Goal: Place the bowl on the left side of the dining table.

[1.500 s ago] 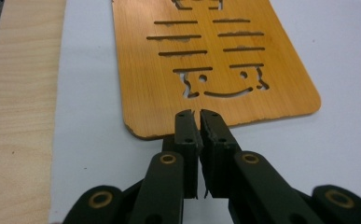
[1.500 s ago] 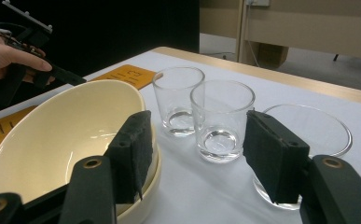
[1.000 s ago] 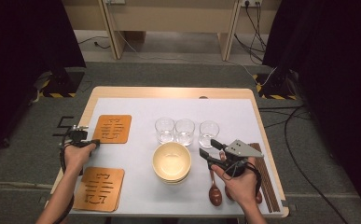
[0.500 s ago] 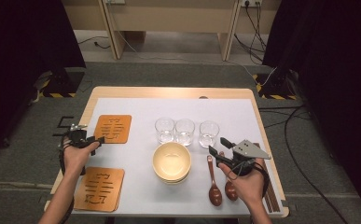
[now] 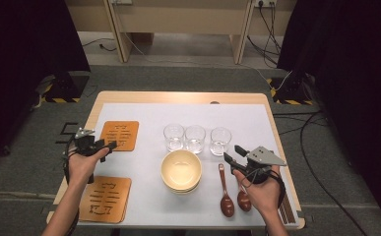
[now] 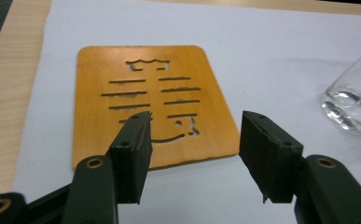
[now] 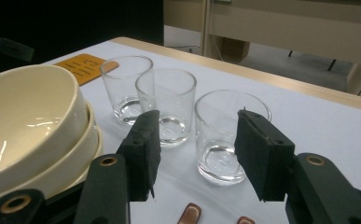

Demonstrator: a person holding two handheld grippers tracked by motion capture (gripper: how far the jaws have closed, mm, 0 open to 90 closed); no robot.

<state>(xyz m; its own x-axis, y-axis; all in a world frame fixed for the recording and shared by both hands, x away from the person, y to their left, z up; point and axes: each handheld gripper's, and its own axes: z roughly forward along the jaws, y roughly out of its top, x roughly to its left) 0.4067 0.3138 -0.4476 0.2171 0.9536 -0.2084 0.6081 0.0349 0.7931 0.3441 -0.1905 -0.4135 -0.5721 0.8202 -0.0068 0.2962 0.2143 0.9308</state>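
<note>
My left gripper (image 5: 102, 146) (image 6: 194, 135) hovers at the near left corner of the far wooden coaster (image 5: 120, 135) (image 6: 145, 98). Its jaws have just been opening and stand open with nothing between them. My right gripper (image 5: 232, 153) (image 7: 197, 140) is open above the handles of two brown spoons (image 5: 226, 196) (image 7: 190, 214). Its jaws have just been closing a little, and nothing is between them. It points at the rightmost of three glasses (image 5: 220, 140) (image 7: 220, 135), which stands apart ahead. Stacked cream bowls (image 5: 180, 169) (image 7: 29, 121) sit left of the spoons.
A second wooden coaster (image 5: 104, 198) lies near the table's front left corner. A white mat (image 5: 143, 206) covers the wooden table (image 5: 178, 96). Dark chopsticks (image 5: 287, 211) lie along the right edge. Two more glasses (image 5: 174, 136) (image 5: 195, 138) stand in the row.
The left jaws have opened and let go of the far coaster's edge, with the hand lifted slightly. The right hand has drifted a little right, uncovering both spoons.
</note>
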